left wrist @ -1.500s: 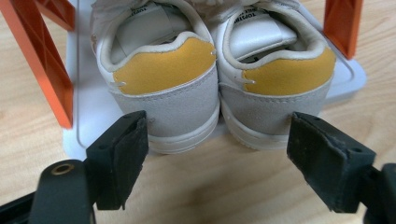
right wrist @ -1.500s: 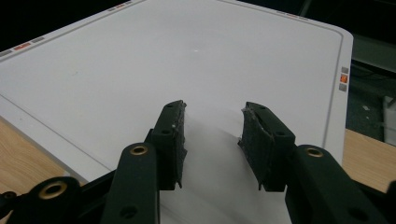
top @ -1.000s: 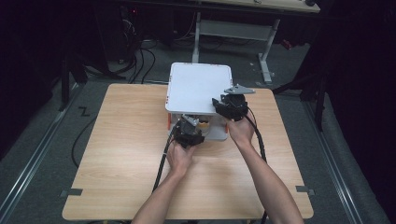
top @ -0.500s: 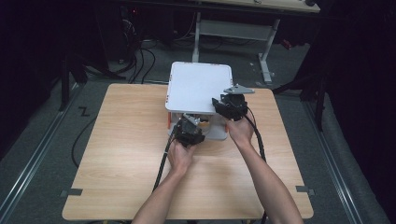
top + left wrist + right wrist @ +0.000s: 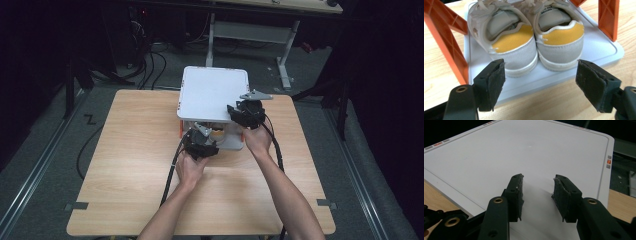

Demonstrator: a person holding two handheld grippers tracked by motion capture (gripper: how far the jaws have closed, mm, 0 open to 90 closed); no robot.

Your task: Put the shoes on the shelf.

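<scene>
A pair of pale grey shoes with yellow heel tabs stands on the white lower tray (image 5: 579, 75) of a small rack with orange legs (image 5: 446, 42). Their heels face my left gripper (image 5: 541, 67): the left shoe (image 5: 509, 42) and the right shoe (image 5: 560, 40) sit side by side. This gripper is open wide, its jaws just short of the heels and touching nothing. In the high view it (image 5: 204, 134) is at the rack's front edge, by the shoes (image 5: 218, 133). My right gripper (image 5: 539, 180) hovers open over the rack's white top shelf (image 5: 524, 150), near its front right corner (image 5: 235, 109).
The rack (image 5: 212, 92) stands at the far middle of a wooden table (image 5: 130, 165). Its orange legs flank the shoes closely. Cables trail from both grippers toward the table's near edge. Dark floor, cables and a desk frame (image 5: 250, 30) lie beyond.
</scene>
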